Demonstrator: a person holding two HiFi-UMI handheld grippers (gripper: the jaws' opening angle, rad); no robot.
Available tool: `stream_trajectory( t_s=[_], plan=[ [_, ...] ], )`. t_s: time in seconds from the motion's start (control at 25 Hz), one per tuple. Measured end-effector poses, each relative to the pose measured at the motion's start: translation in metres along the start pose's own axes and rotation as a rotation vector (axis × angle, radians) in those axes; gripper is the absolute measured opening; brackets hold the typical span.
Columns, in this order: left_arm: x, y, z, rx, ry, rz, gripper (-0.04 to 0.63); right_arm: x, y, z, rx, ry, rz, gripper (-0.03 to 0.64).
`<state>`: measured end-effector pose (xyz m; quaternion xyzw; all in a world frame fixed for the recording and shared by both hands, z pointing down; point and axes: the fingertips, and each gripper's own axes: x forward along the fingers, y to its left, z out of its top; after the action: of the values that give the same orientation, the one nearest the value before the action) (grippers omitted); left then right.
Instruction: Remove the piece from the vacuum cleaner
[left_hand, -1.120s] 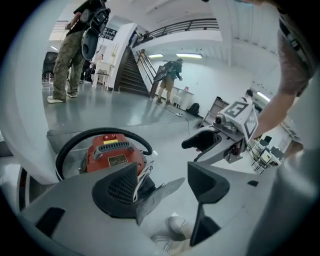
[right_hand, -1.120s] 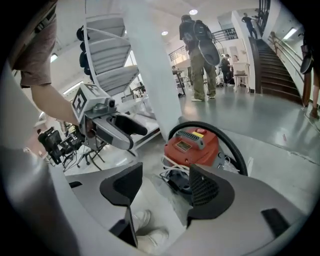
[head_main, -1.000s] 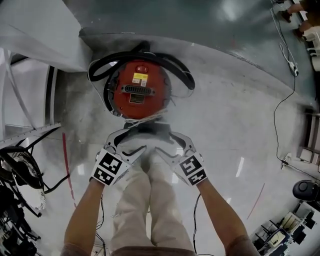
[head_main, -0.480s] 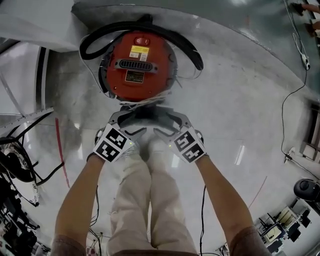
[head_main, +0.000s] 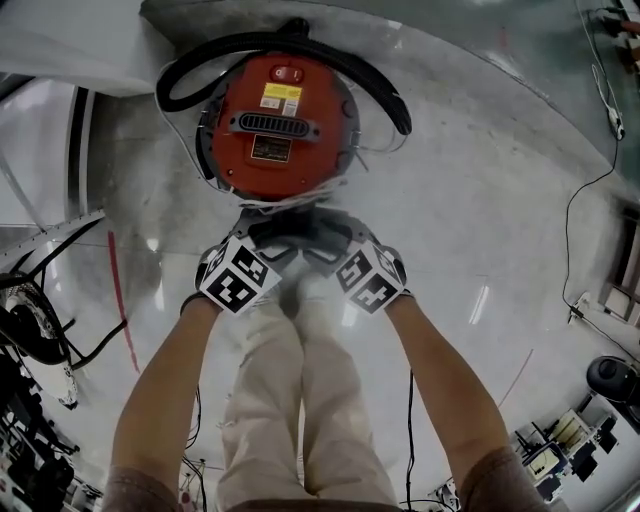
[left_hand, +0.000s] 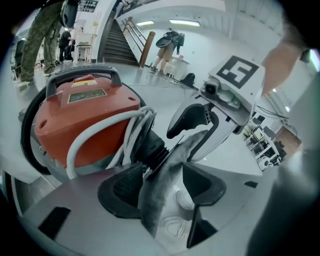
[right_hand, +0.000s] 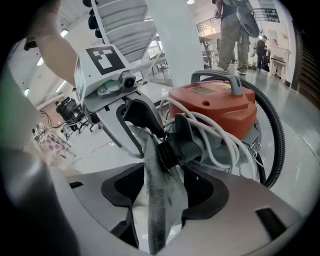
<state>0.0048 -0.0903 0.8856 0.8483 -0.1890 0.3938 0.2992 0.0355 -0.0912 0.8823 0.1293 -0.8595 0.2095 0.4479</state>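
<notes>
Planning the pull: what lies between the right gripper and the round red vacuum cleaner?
Right gripper view: a grey fabric piece, then the black ribbed connector on the vacuum cleaner.

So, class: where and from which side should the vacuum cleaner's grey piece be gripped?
Likely just below the black ribbed collar, jaws across the flat faces of the grey piece, coming from the front, opposite the red body: it hangs thin and flat.

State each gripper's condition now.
Left gripper: open, jaws just been closing, grey cloth between them, unclamped.
Right gripper: open, grey cloth between its jaws.
</notes>
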Motion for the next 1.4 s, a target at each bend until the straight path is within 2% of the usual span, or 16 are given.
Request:
stream_trajectory(
  t_s=[0.08, 0.16, 0.28, 0.44, 0.68, 0.88, 1.4],
  plan=[
    [0.002, -0.001, -0.002, 0.004, 0.013, -0.010, 0.235, 0.004, 0.003, -0.002, -0.014, 0.021, 0.008, 0.206],
    [0.004, -0.001, -0.004, 0.006, 0.018, -0.023, 0.229, 0.008, 0.006, -0.002, -0.034, 0.034, 0.020, 0.189],
    [0.006, -0.002, -0.005, 0.015, 0.022, -0.045, 0.229, 0.011, 0.006, -0.005, -0.038, 0.049, 0.042, 0.186],
    [0.011, -0.005, -0.005, 0.009, 0.028, -0.065, 0.225, 0.013, 0.006, -0.012, 0.010, 0.076, 0.080, 0.175],
    [0.013, -0.006, -0.009, 0.002, 0.045, -0.078, 0.218, 0.017, 0.009, -0.015, 0.026, 0.088, 0.089, 0.166],
    [0.013, -0.008, -0.011, -0.047, 0.047, -0.087, 0.195, 0.018, 0.012, -0.021, 0.076, 0.084, 0.093, 0.130],
    [0.008, -0.009, -0.014, -0.200, -0.004, -0.008, 0.167, 0.015, 0.012, -0.019, 0.214, 0.027, 0.009, 0.114]
  ],
)
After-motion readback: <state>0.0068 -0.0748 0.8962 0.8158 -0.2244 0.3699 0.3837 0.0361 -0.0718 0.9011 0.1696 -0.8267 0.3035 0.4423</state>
